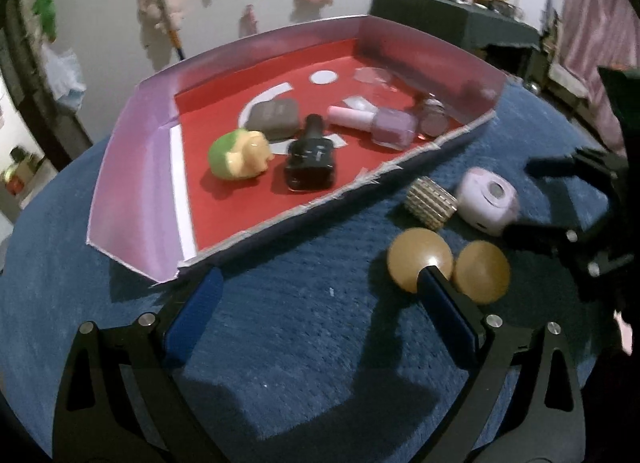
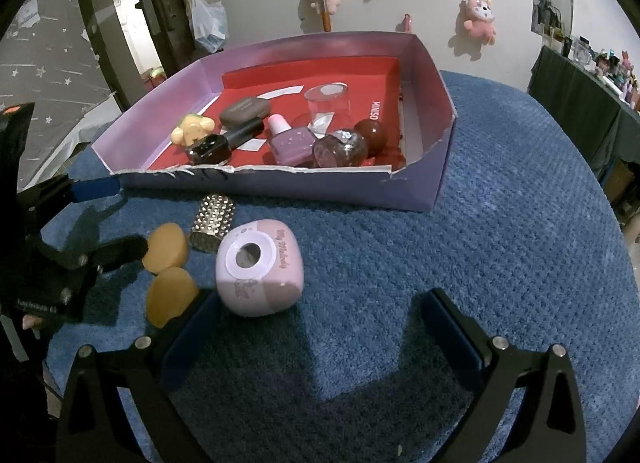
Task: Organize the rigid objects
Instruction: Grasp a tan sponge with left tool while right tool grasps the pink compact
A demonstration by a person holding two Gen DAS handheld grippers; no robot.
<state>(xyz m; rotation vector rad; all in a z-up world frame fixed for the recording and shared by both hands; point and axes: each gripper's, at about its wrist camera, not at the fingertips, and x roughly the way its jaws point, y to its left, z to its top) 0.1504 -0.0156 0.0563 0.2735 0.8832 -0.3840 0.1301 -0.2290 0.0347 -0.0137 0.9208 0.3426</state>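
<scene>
I see both hand-held grippers, left (image 1: pixel 320 287) and right (image 2: pixel 320 303), spread wide and empty over the blue desk (image 2: pixel 500 223), near the pink speaker (image 2: pixel 260 267).

Blue textured cloth (image 2: pixel 500 223) over a rounded table, carrying everything. Ahead of both grippers, directly on the cloth: a shallow purple box (image 2: pixel 424 187) with a red floor and a ragged cut front edge. Closer than the box, left of the right gripper's (image 2: pixel 316 327) fingers and just beside its left finger: a lilac rounded cube (image 2: pixel 260 267), a studded metal cylinder (image 2: pixel 212 229) lying on its side, two tan discs (image 2: pixel 166 249) close together. Right finger of the left gripper (image 1: pixel 320 295) overlapping one disc in view; contact unclear.
</scene>
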